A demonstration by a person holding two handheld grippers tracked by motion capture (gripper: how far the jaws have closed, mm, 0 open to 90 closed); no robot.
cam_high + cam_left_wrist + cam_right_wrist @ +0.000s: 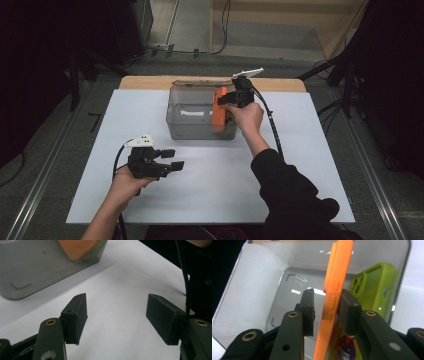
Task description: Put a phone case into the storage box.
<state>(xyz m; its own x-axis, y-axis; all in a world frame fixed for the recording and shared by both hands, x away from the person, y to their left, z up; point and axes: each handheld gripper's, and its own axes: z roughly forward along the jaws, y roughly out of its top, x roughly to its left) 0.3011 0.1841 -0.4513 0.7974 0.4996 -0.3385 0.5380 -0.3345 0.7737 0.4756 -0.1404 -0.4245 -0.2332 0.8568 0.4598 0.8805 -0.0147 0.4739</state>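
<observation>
An orange phone case, smooth with side buttons, stands on edge inside the clear bin, the right hand-held gripper seemingly clamped on it. A green phone case leans behind. The left hand-held gripper hovers, jaws apart, over bare white desk nearer the person.

High view overlooks the table; gripper views sit close, seemingly sharing the bin.
</observation>
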